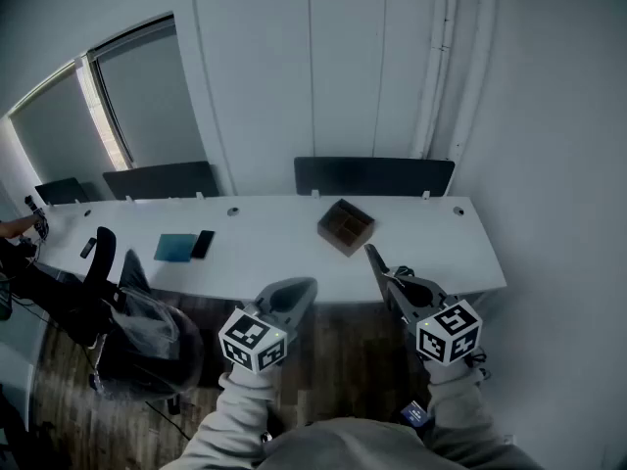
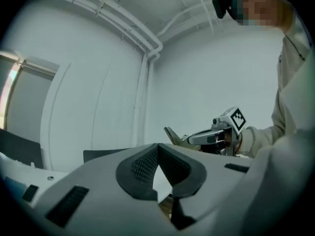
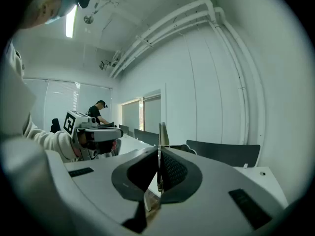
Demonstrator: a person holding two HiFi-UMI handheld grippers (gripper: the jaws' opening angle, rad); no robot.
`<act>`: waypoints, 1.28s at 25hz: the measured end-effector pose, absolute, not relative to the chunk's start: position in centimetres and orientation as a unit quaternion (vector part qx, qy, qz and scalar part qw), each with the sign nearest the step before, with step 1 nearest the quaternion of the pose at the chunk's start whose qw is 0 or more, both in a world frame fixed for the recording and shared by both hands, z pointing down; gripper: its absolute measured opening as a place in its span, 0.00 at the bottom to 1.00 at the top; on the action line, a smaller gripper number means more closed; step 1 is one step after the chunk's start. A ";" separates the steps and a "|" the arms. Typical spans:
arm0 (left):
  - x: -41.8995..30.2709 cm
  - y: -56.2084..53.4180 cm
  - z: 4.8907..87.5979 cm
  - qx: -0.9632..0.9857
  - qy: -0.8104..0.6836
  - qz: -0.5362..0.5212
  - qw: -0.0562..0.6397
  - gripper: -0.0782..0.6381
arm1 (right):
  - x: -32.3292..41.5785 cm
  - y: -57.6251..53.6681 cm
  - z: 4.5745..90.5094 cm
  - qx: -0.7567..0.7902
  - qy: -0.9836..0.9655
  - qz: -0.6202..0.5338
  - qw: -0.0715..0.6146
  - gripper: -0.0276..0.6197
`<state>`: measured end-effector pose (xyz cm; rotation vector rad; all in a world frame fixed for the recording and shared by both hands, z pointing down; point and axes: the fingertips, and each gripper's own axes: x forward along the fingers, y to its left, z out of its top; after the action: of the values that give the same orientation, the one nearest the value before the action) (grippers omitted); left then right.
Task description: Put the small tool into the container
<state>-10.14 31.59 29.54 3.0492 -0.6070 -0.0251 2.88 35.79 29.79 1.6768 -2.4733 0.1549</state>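
Observation:
A brown open container (image 1: 345,225) with dividers sits on the long white table (image 1: 431,238), right of its middle. My right gripper (image 1: 384,274) hovers in front of the table's near edge, just short of the container, shut on a thin flat olive small tool (image 3: 162,133) that sticks out past its tips (image 1: 371,254). From the left gripper view the tool (image 2: 173,135) shows as a pointed wedge ahead of the right gripper (image 2: 206,137). My left gripper (image 1: 299,290) is held beside it to the left, its jaws (image 2: 157,149) meeting at the tips with nothing between them.
A blue notebook (image 1: 176,248) and a black phone (image 1: 203,244) lie on the table's left part. Dark partitions (image 1: 374,175) stand along its far edge. A black chair with a plastic-covered load (image 1: 132,336) stands at lower left. A person (image 3: 98,113) works far off.

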 end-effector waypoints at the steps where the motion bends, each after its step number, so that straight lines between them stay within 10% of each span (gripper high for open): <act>1: -10.2 31.5 29.6 0.980 -0.196 -0.008 0.015 0.11 | 2.8 35.8 29.8 0.559 -0.825 0.051 0.075 0.08; 32: -4.9 28.7 33.1 0.978 -0.202 0.015 0.042 0.11 | 9.3 33.7 34.9 0.548 -0.825 0.119 0.067 0.08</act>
<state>-4.92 28.68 33.09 2.9932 -0.6193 0.0466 9.33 33.70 34.87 1.6519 -2.4866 0.3596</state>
